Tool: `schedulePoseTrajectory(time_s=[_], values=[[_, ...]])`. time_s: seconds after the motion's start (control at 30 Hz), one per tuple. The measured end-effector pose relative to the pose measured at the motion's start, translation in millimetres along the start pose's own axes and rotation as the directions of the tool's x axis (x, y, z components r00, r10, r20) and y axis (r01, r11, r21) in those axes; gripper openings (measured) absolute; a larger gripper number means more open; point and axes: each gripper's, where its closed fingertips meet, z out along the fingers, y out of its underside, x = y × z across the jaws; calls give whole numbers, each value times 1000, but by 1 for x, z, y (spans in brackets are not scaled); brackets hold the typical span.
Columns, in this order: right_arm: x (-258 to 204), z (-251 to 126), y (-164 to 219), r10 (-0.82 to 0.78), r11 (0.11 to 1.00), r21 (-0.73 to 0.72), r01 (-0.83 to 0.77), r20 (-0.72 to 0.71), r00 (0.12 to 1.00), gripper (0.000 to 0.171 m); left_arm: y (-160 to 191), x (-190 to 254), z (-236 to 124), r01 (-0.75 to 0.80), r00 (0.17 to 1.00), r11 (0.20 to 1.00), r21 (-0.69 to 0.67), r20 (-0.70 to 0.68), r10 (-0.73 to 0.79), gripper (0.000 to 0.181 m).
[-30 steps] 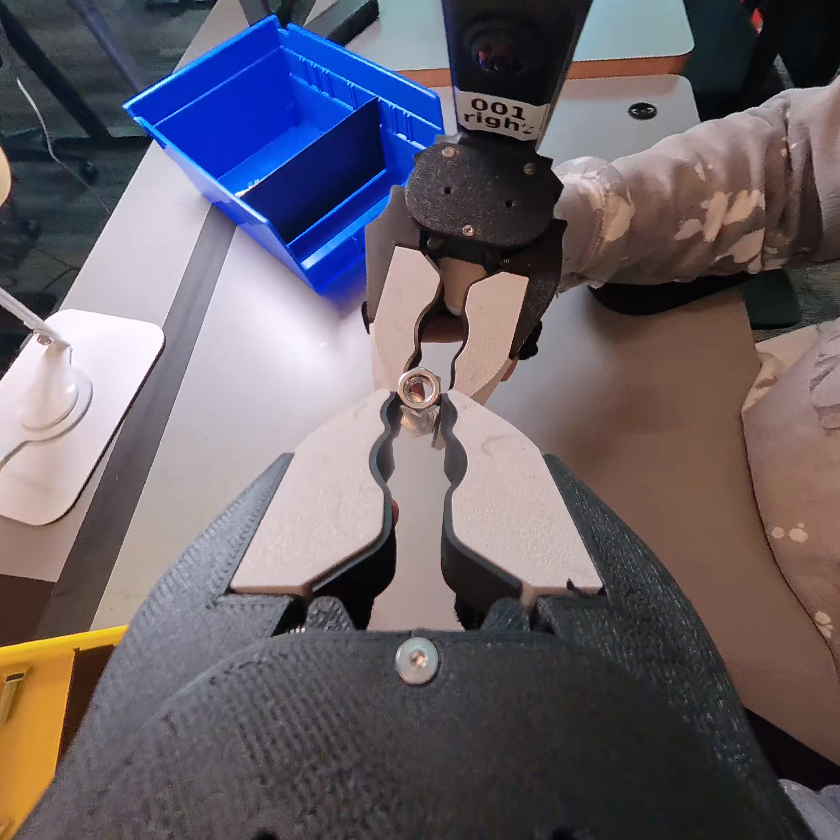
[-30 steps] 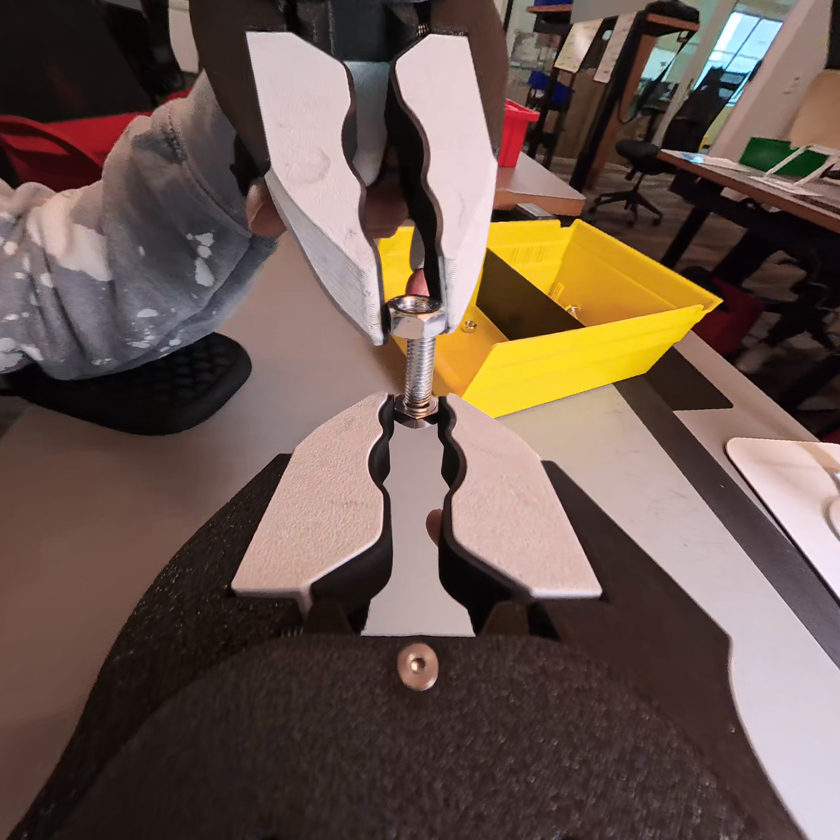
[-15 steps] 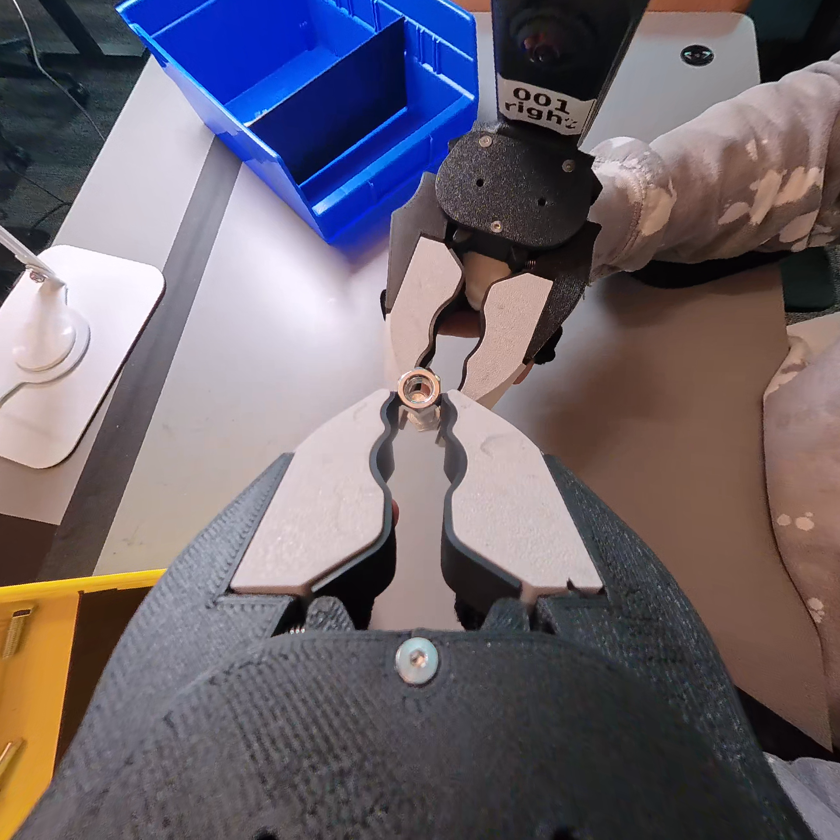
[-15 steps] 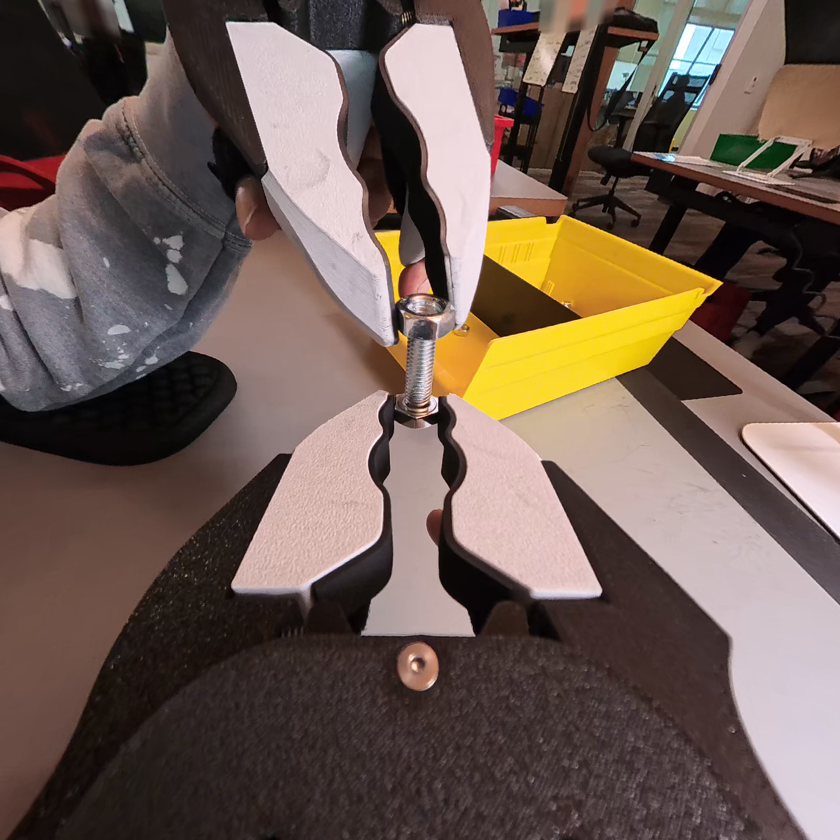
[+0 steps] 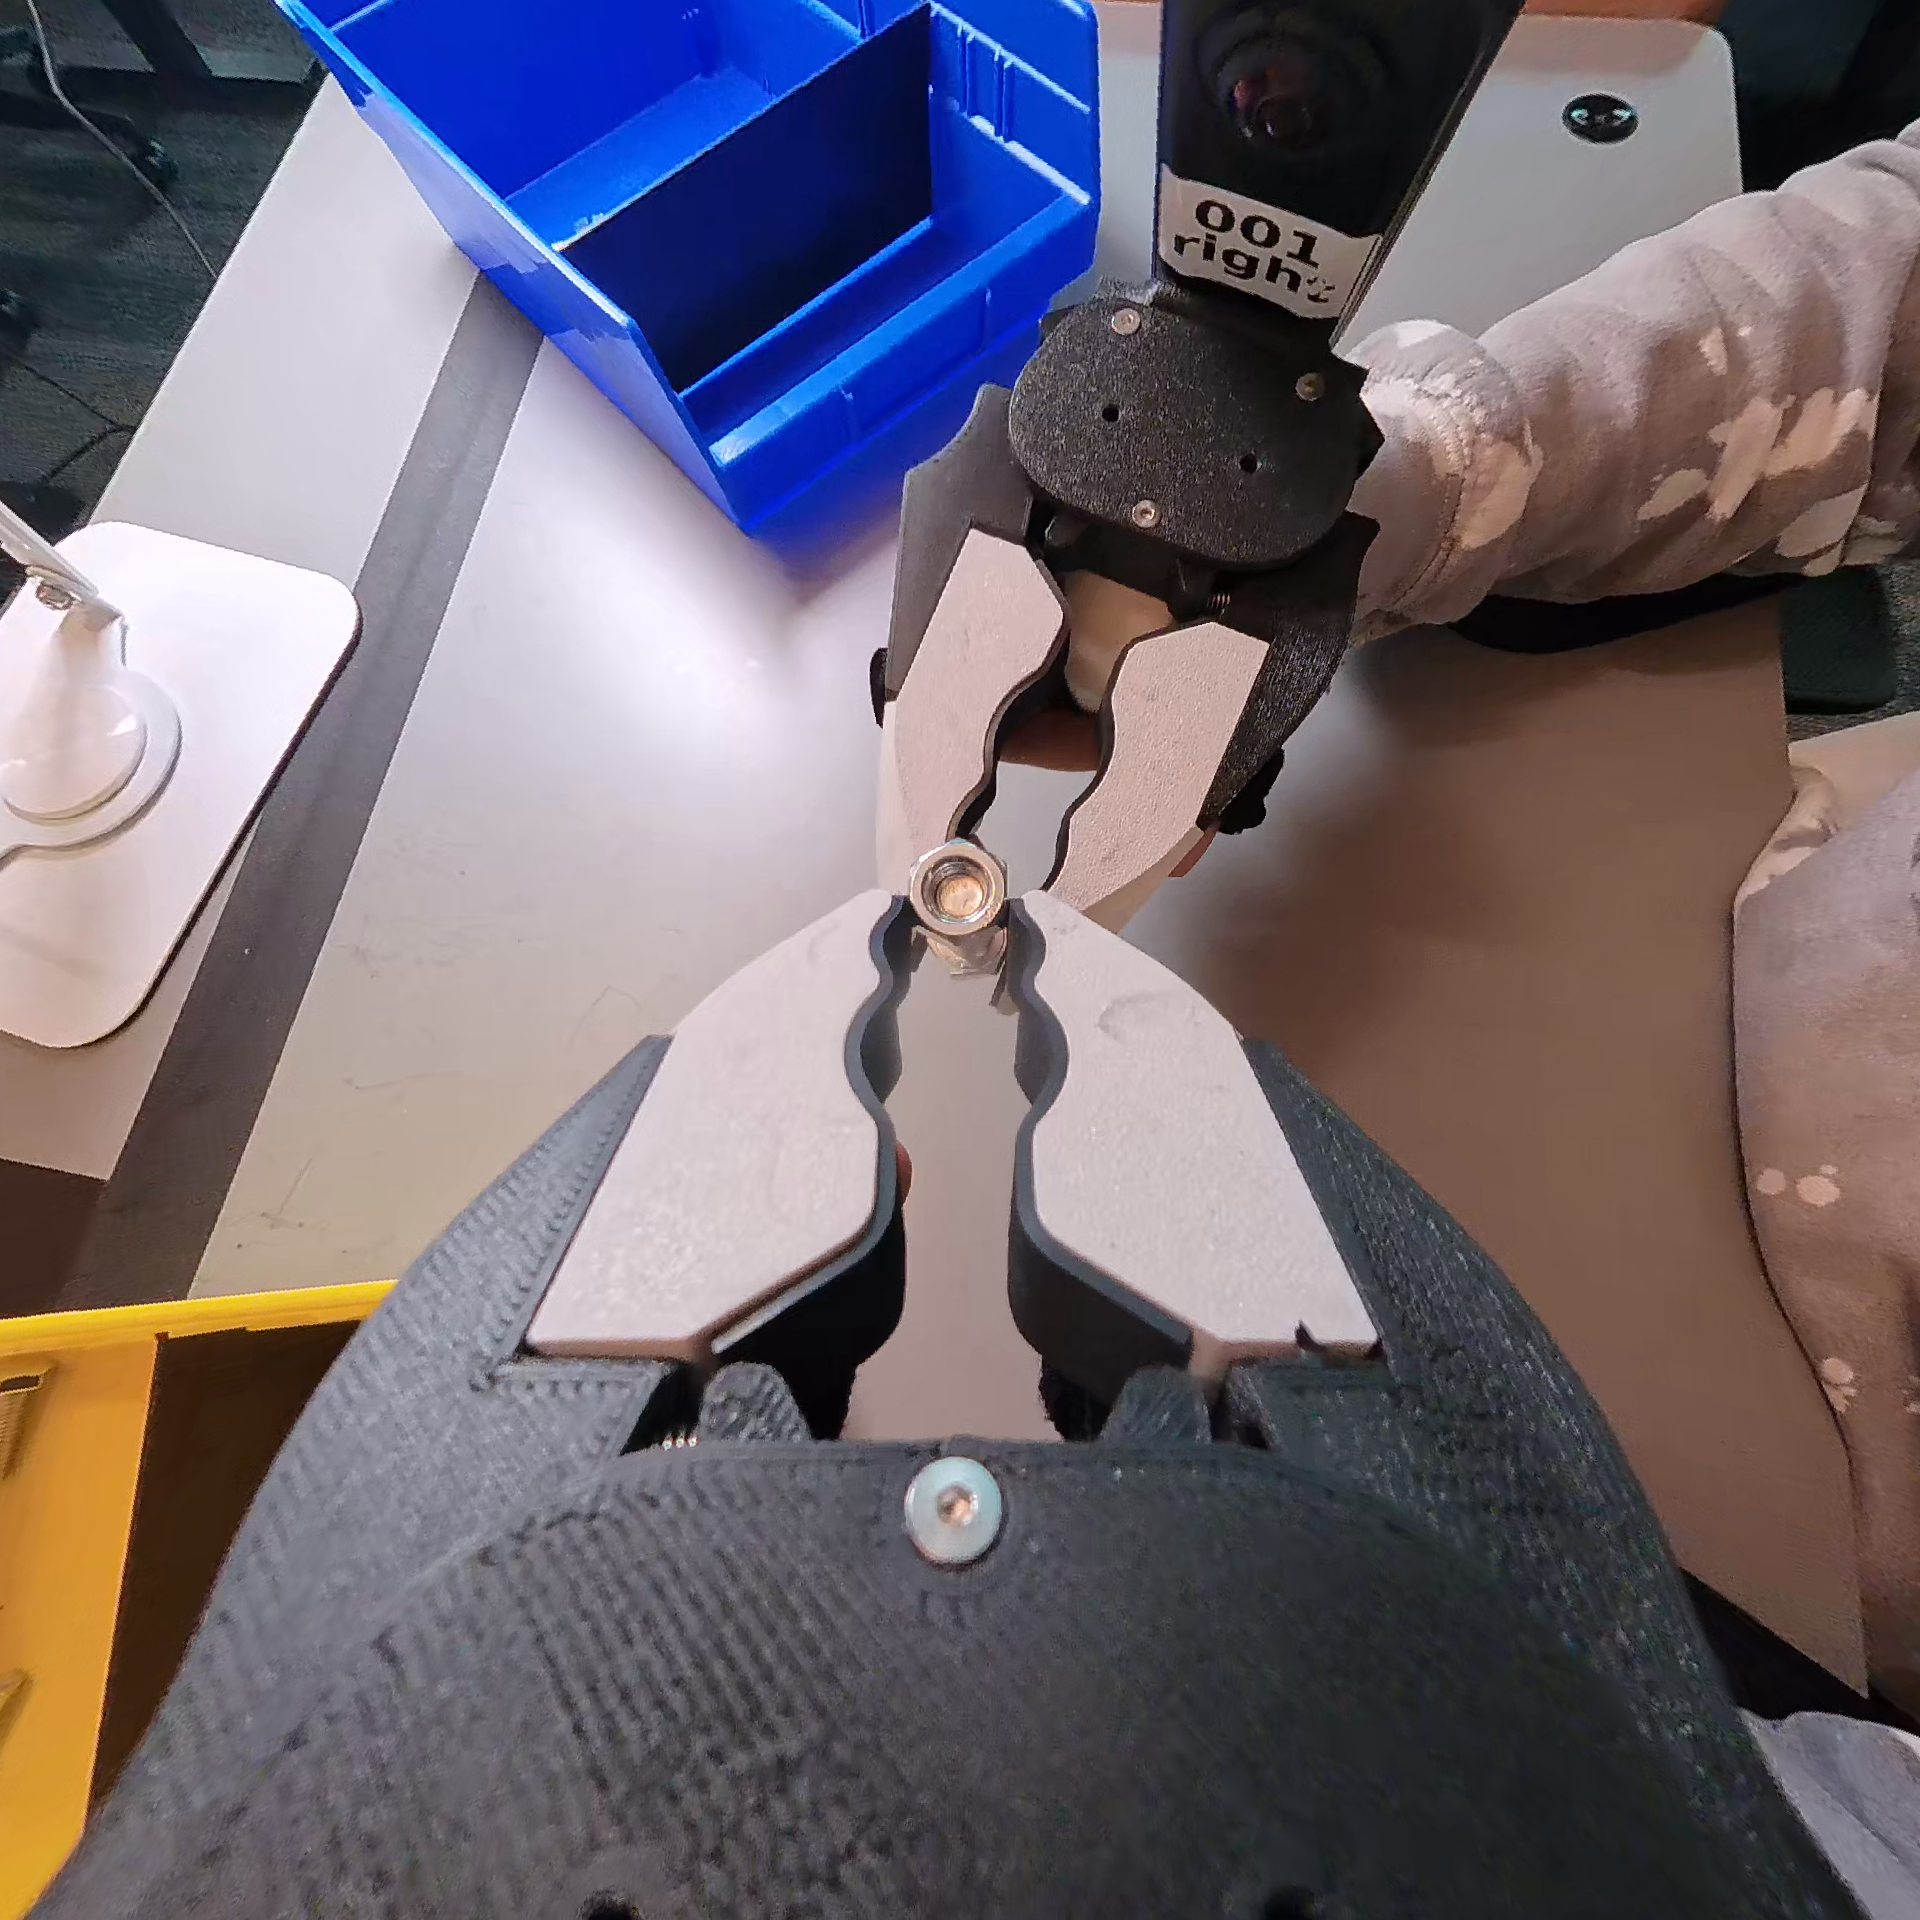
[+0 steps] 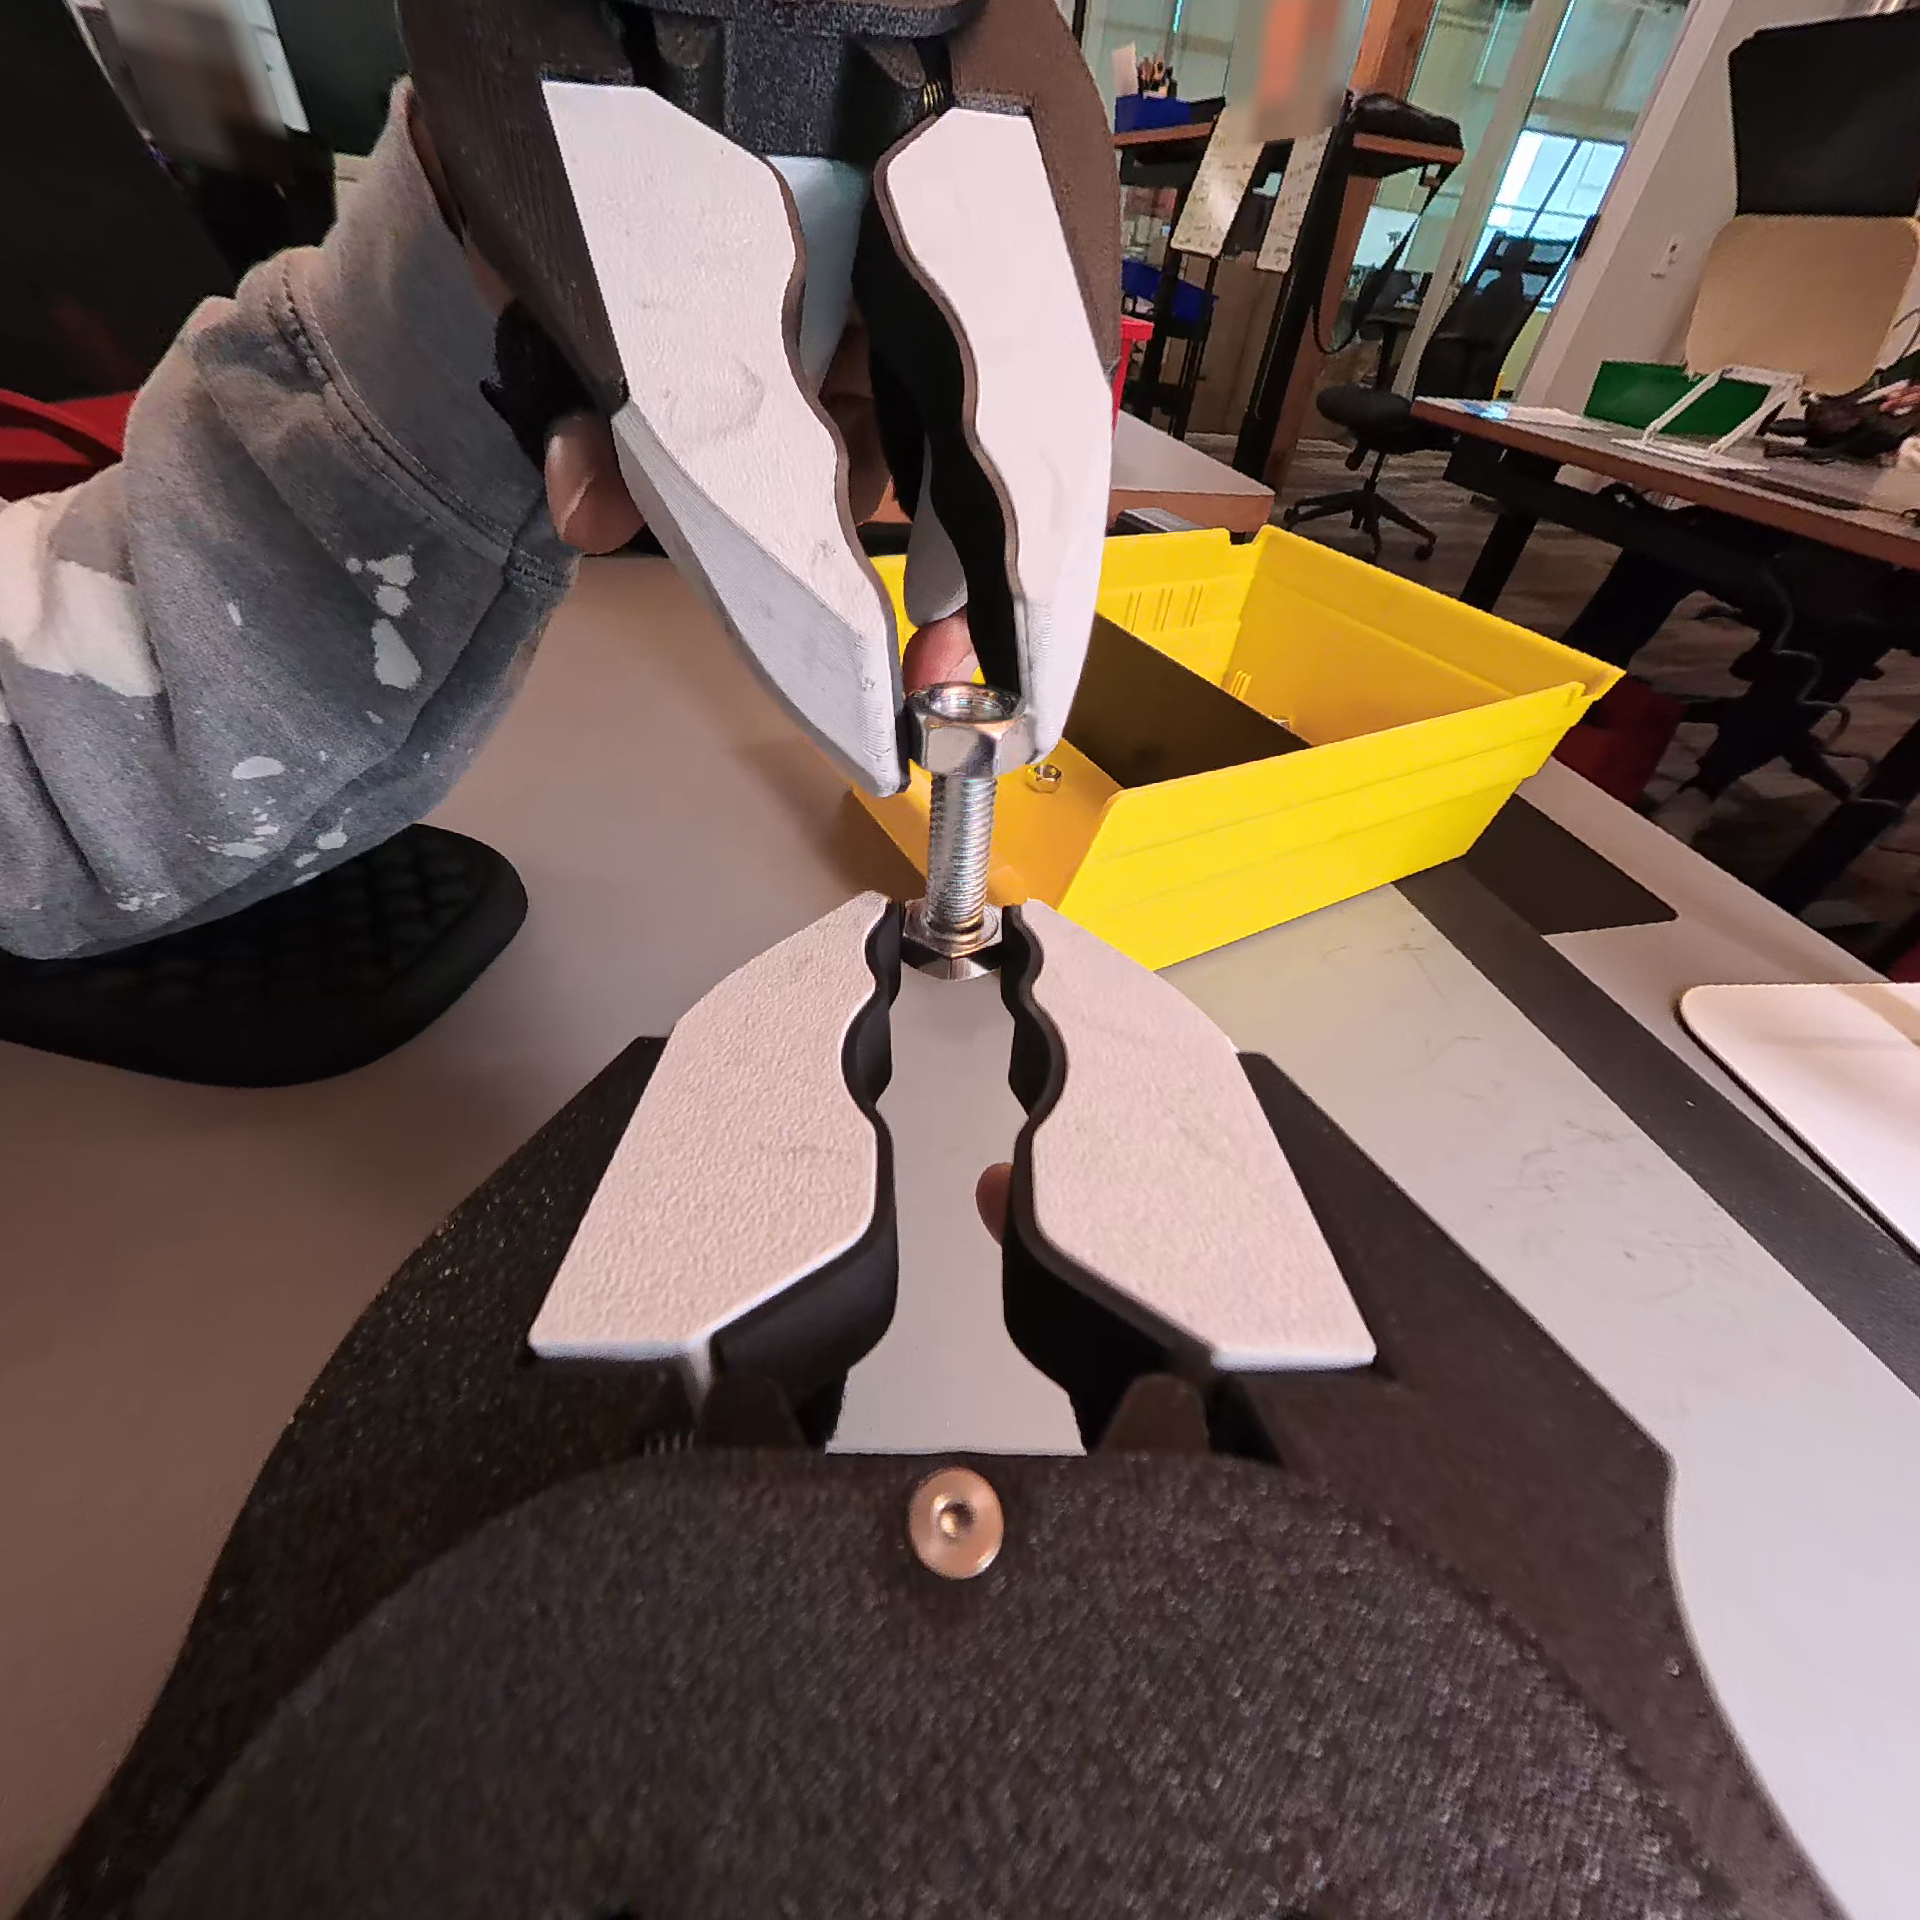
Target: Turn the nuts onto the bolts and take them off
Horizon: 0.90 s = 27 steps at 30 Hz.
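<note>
A silver bolt (image 6: 958,852) stands upright between the two grippers. My right gripper (image 6: 951,930) is shut on the bolt's hex head (image 6: 951,951) at the lower end. My left gripper (image 5: 956,904) comes from above and is shut on a silver nut (image 5: 956,894) that sits on the top end of the thread. In the right wrist view the nut (image 6: 966,727) is pinched between the left gripper's pads (image 6: 821,644). In the left wrist view the right gripper (image 5: 1003,862) shows beyond the nut, with the bolt head (image 5: 971,954) below it.
An empty blue bin (image 5: 727,208) stands at the back. A yellow bin (image 6: 1299,810) holds a loose nut (image 6: 1044,774); it also shows in the left wrist view (image 5: 62,1455). There is a white lamp base (image 5: 135,769), a black wrist rest (image 6: 260,956) and a person's sleeve (image 5: 1662,395).
The left gripper has turned a little around the bolt with the nut in its grasp. The right gripper keeps its hold on the bolt head. Both jaws stay as they were.
</note>
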Motion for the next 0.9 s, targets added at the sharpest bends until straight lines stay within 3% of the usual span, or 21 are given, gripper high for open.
schedulePoseTrajectory(time_s=[0.9], values=[[1, 0, 2, 18, 1000, -9, -18, 2, 1000, 18, -2, -3, -2, 2, 1000, 999, 38, 7, -2, 21]])
